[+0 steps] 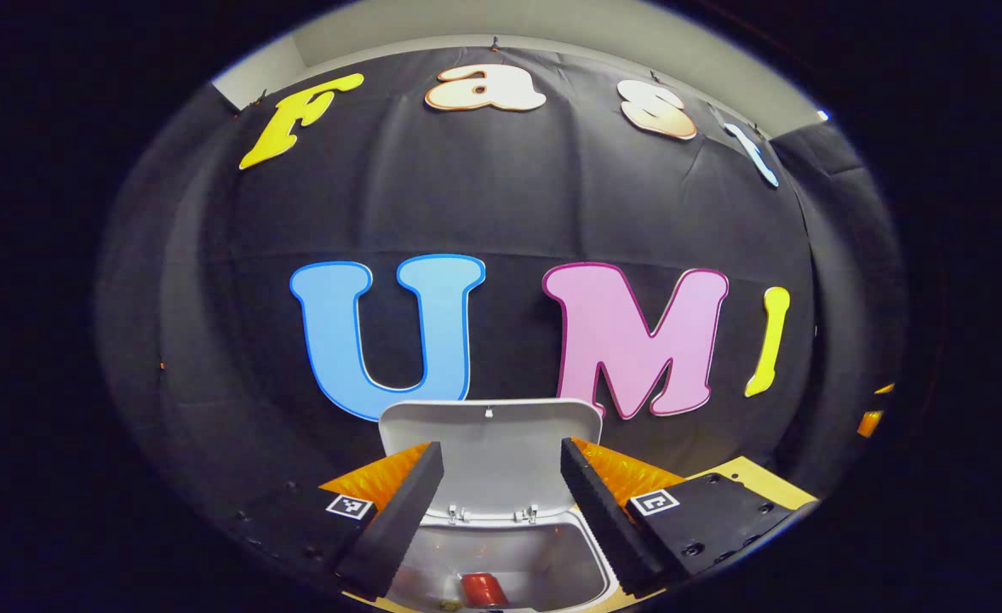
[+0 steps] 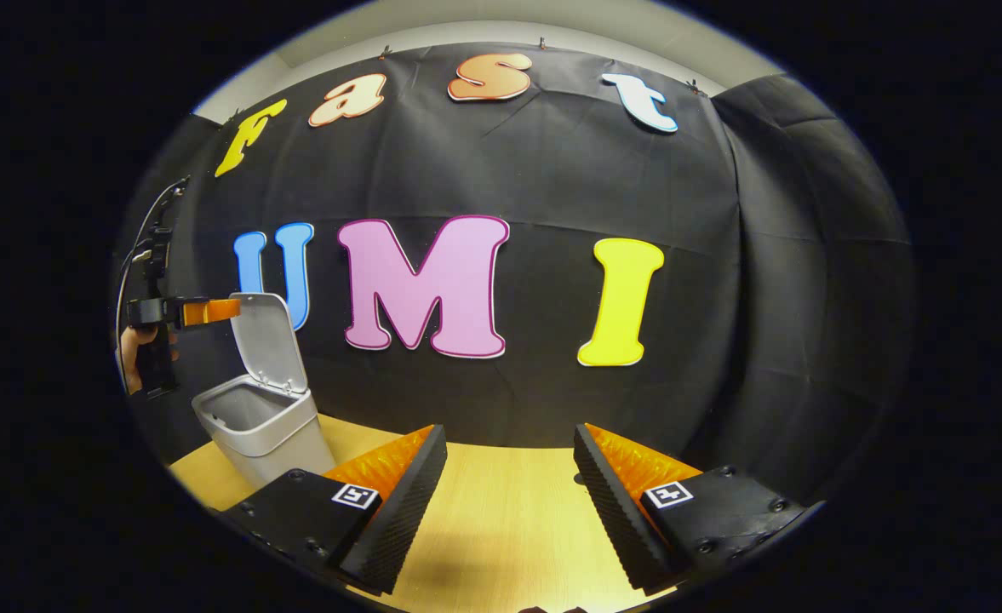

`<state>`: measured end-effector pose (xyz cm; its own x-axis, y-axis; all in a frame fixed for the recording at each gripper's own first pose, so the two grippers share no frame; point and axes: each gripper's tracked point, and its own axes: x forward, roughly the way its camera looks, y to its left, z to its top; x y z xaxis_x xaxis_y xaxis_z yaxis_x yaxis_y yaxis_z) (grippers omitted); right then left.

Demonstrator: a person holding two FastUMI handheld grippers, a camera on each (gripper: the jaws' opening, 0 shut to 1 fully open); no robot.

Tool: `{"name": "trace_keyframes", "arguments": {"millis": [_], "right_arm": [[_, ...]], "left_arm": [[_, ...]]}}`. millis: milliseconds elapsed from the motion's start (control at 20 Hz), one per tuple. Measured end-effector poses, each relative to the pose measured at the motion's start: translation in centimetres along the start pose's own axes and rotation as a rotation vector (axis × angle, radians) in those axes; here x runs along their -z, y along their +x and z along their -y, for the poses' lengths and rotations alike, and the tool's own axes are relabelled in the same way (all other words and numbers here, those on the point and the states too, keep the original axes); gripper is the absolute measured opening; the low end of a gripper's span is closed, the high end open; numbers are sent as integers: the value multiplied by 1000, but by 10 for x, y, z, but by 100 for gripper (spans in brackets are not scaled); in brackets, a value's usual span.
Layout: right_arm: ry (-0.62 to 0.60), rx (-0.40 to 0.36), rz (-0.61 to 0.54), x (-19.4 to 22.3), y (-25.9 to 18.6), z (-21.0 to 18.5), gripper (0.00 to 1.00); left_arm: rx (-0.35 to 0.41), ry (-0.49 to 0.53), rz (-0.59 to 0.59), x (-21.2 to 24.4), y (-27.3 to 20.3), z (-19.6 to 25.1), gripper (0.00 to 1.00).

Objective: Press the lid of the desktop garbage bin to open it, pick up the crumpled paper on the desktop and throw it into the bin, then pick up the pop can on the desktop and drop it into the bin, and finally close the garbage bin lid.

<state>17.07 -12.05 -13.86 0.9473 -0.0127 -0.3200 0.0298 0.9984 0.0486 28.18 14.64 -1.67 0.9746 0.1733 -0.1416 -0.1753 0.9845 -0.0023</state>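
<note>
bin (image 1: 501,553) mouth open, lid (image 1: 490,455) upright behind

Light: you have even, moderately bright overhead light | Shadows: soft ones on the table (image 2: 501,519) at lower centre | Distortion: strong fisheye bending toward edges | Focus: sharp centrally, edges dim.

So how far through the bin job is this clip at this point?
Nearly through. The bin stands with its lid up, and a red can lies inside; whether the paper is in there cannot be told. The left tongs hang open and empty over the opening, near the lid. The right tongs are open over bare table. Left: closing the lid.
</note>
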Motion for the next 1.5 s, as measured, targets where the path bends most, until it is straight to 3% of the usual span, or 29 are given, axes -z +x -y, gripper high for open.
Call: {"name": "trace_keyframes", "arguments": {"millis": [250,650,850,1100,1500], "right_arm": [[-21,-13,-7,0,15,-5,97],[-13,45,-57,15,30,16,97],[-11,61,-81,21,33,24,97],[-24,76,-89,28,30,31,97],[-48,83,-100,45,1,25,97]], "left_arm": [[9,23,14,-29,52,-16,93],[89,77,-136,-1,94,-8,96],[101,69,-207,15,71,-1,96],[79,136,-227,37,29,-2,97],[40,66,-253,92,-25,-3,97]]}}
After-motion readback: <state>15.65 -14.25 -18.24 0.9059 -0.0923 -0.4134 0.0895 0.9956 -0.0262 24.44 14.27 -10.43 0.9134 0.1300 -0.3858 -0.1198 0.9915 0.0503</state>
